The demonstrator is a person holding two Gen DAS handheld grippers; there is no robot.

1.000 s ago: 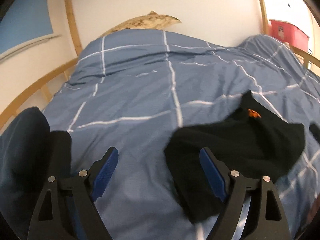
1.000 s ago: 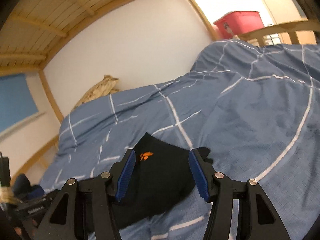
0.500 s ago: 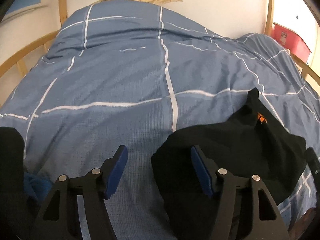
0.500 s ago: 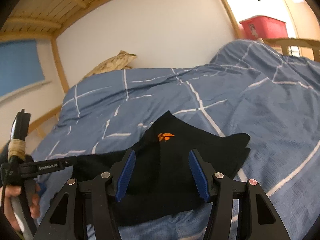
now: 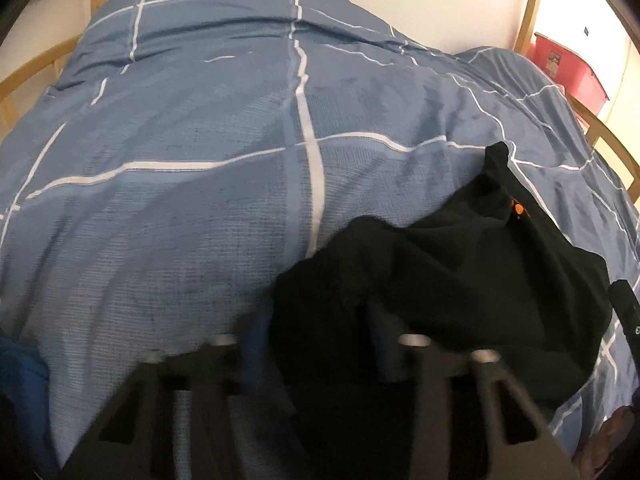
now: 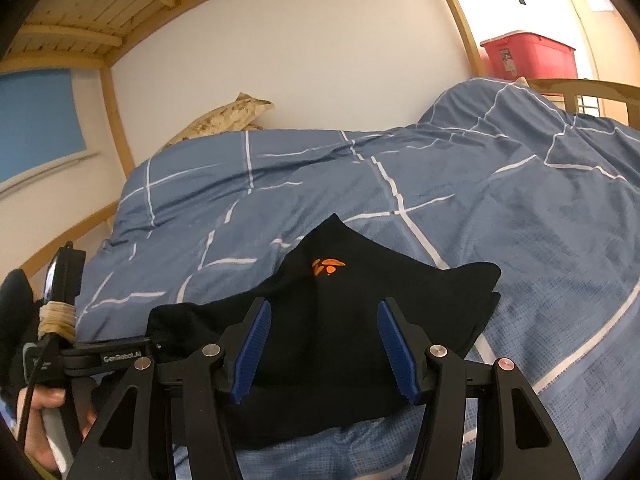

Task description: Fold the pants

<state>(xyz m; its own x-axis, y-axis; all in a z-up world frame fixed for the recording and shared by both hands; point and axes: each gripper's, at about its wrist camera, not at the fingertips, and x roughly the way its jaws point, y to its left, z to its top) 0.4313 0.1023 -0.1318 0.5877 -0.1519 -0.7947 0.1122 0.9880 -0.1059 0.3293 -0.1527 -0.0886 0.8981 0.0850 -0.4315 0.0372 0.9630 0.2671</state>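
Observation:
The black pants [image 6: 340, 292] with an orange logo lie bunched on the blue checked duvet [image 6: 520, 216]; they also show in the left wrist view [image 5: 460, 280]. My left gripper [image 5: 312, 344] is low on the bed, blurred, its jaws apart around the pants' left edge; it shows at the left of the right wrist view [image 6: 120, 354]. My right gripper [image 6: 324, 348] is open, its blue pads [image 6: 252, 344] spread just above the pants' near part.
A wooden bunk frame [image 6: 116, 120] surrounds the bed. A patterned pillow [image 6: 224, 118] lies at the wall. A red bin [image 6: 528, 58] stands beyond the right rail. The duvet [image 5: 200, 160] stretches left of the pants.
My left gripper has dropped lower onto the bed at the pants' left edge, and its view has blurred. My right gripper has moved closer over the pants.

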